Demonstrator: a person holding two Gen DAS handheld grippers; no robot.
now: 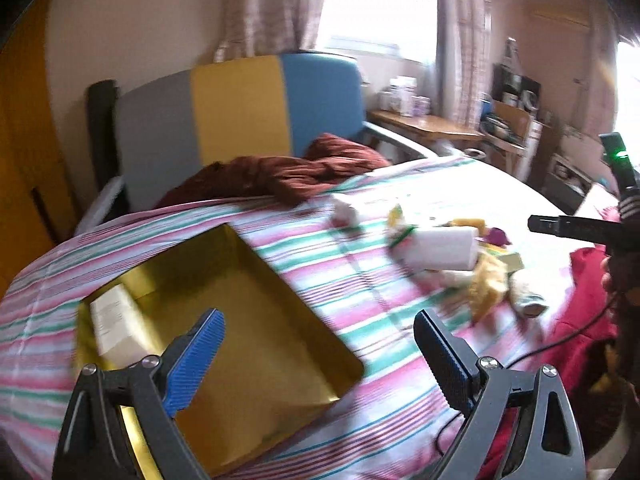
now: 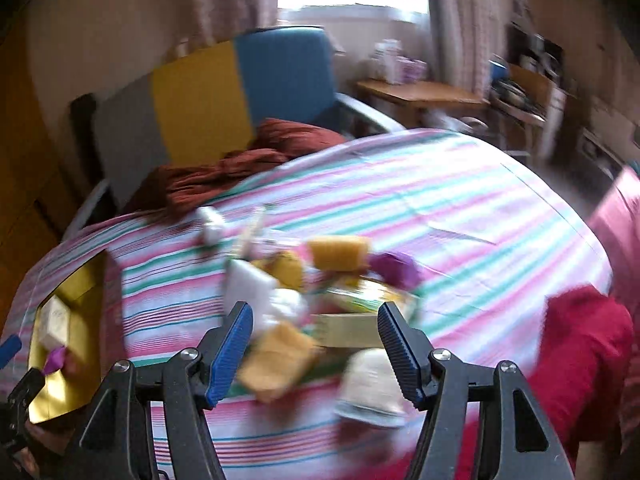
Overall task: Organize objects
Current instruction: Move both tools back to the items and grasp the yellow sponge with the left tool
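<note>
Left gripper (image 1: 320, 354) gapes wide and holds nothing, poised over the gold tin (image 1: 256, 320) at lower left of frame. A white box (image 1: 116, 326) lies in the tin's left corner. Right gripper (image 2: 316, 344) is likewise spread wide and empty, above the blurred pile (image 2: 320, 300) at centre frame on the striped bed (image 2: 460, 216). Brown cloth (image 1: 288, 172) lies near the headboard (image 1: 240, 108).

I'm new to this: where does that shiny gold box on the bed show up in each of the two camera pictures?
Left wrist view: the shiny gold open box fills the lower left, just beyond the left gripper.
Right wrist view: the same box sits at the far left edge.
Shared landmark: the grey, yellow and blue headboard.
</note>
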